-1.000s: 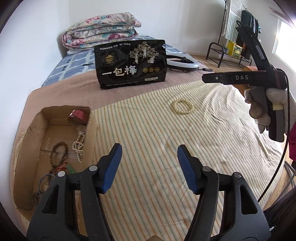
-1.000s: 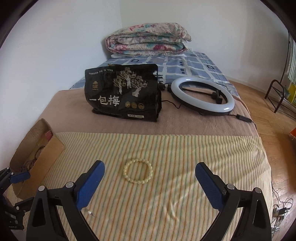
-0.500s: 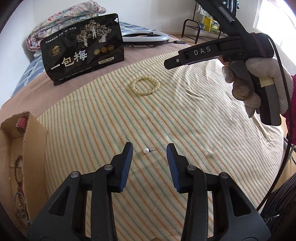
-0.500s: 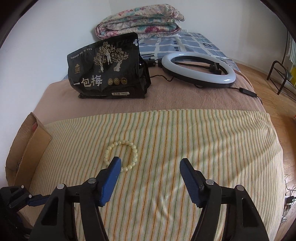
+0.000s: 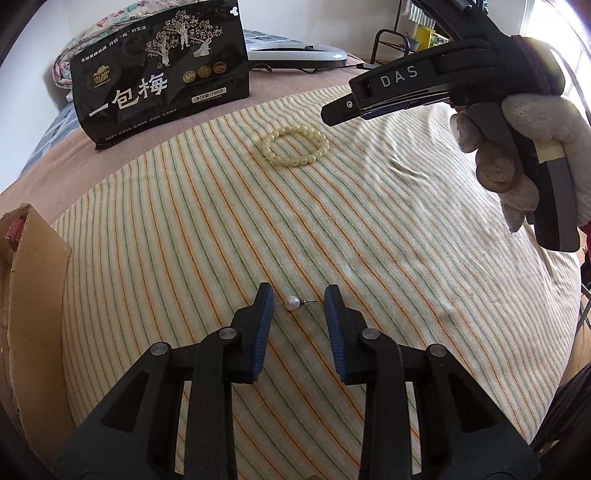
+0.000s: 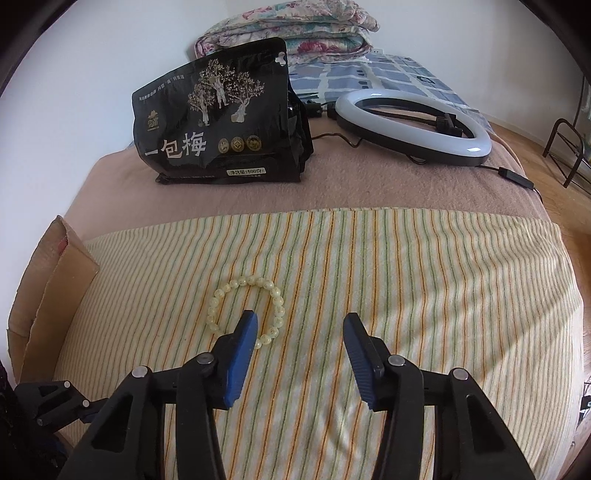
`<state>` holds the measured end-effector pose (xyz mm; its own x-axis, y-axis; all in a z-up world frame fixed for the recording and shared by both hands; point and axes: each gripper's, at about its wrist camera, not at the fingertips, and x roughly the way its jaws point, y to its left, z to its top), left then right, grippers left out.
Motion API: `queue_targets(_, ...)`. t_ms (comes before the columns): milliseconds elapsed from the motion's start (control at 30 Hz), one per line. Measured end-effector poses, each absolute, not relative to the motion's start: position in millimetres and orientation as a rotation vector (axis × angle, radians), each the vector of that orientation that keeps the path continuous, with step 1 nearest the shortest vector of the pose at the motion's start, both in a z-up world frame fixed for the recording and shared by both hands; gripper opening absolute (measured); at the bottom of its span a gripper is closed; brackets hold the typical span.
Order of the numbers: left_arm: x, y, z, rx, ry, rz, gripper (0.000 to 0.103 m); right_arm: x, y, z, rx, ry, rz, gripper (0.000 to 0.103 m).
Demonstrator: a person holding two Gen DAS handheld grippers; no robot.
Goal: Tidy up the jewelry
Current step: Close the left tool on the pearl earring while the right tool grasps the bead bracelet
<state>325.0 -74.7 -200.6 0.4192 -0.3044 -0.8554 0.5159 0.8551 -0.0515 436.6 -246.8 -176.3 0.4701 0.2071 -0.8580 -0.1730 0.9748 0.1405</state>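
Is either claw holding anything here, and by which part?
Nothing is held. The left claw, closing, straddles the pearl stud without touching; the right claw, also closing, is over the bracelet.

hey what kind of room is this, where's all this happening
Most likely a bedroom. The work goes on atop a bed covered by a striped cloth, a folded floral quilt is stacked at the far end by the wall, and a ring light lies on the blanket, with wooden flooring beside the bed.

Bracelet (image 5: 295,146) on striped cloth (image 5: 369,240); pearl earring (image 5: 293,303) nearer; box (image 5: 33,295) at left edge; bag (image 5: 159,70) behind.
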Motion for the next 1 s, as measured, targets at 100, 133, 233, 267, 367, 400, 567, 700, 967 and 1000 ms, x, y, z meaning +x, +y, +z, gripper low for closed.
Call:
queue_targets(100,326.1,-73.7,-201.6,0.231,1.012,-0.518,0.021,439.6,-244.7,-179.4,0.039,1.06,0.239,0.045)
queue_targets(133,325.8,-73.1,-201.5,0.228,1.01,-0.515,0.017,440.5,-243.8,-180.2,0.041,1.061,0.241,0.044)
queue_targets(233,326.0,-71.1,-201.5,0.208,1.008,-0.512,0.017,443.9,-239.5,-183.0,0.046,1.067,0.248,0.041)
queue_targets(267,326.0,-70.6,-201.6,0.203,1.007,-0.511,0.017,445.1,-237.4,-184.2,0.044,1.07,0.25,0.041)
queue_targets(367,325.7,-69.4,-201.7,0.188,1.005,-0.507,0.017,447.2,-231.9,-189.3,0.032,1.083,0.252,0.04)
queue_targets(400,326.1,-69.2,-201.6,0.184,1.004,-0.506,0.017,447.6,-231.1,-191.9,0.033,1.089,0.254,0.04)
queue_targets(567,326.7,-69.1,-201.2,0.177,1.006,-0.507,0.016,450.6,-226.3,-202.7,0.016,1.108,0.251,0.038)
queue_targets(700,326.4,-68.6,-200.6,0.174,1.007,-0.503,0.016,451.5,-225.3,-204.8,0.03,1.099,0.231,0.033)
queue_targets(967,323.1,-59.2,-194.3,0.152,1.005,-0.484,0.016,449.5,-222.1,-204.0,0.03,1.101,0.225,0.005)
queue_targets(1000,322.2,-57.7,-192.6,0.152,1.001,-0.482,0.016,448.7,-221.9,-203.1,0.03,1.101,0.226,0.005)
